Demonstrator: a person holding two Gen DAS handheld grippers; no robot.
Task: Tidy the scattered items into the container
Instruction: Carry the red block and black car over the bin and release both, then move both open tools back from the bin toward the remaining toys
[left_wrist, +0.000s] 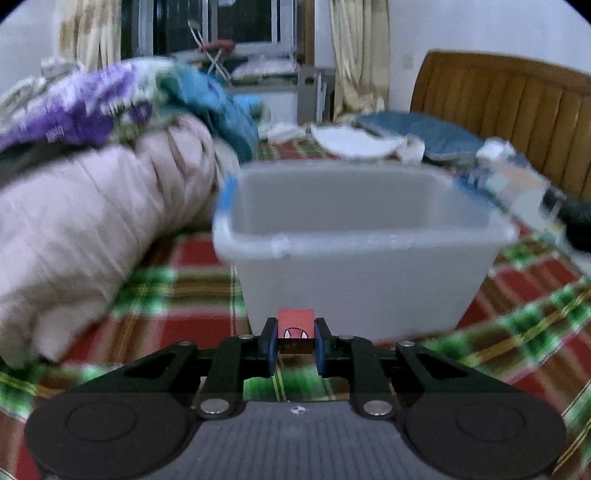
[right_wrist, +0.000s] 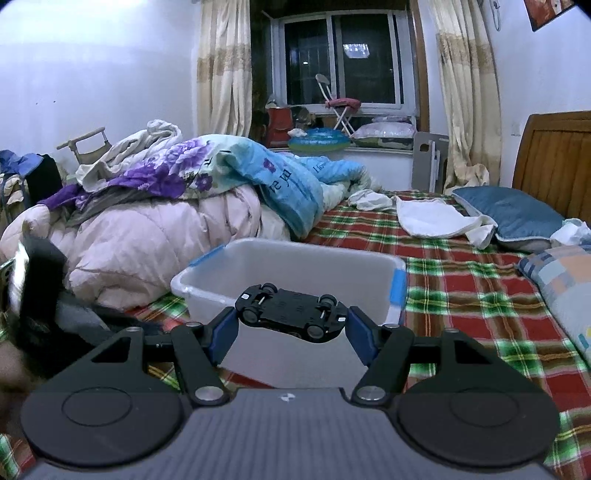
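Note:
A translucent white plastic bin (left_wrist: 354, 229) with blue clips stands on the plaid bedspread; it also shows in the right wrist view (right_wrist: 295, 266). My left gripper (left_wrist: 295, 334) is shut on a small red block (left_wrist: 295, 325) with a printed face, held just in front of the bin's near wall. My right gripper (right_wrist: 291, 317) is shut on a black toy car (right_wrist: 291, 312), upside down with its wheels up, held in front of the bin's near side, just above its rim level.
A pile of pink, purple and blue quilts (right_wrist: 147, 221) lies left of the bin. A blue pillow (right_wrist: 513, 214), a white cloth (right_wrist: 432, 221) and a patchwork pillow (right_wrist: 565, 280) lie to the right by the wooden headboard (right_wrist: 554, 162).

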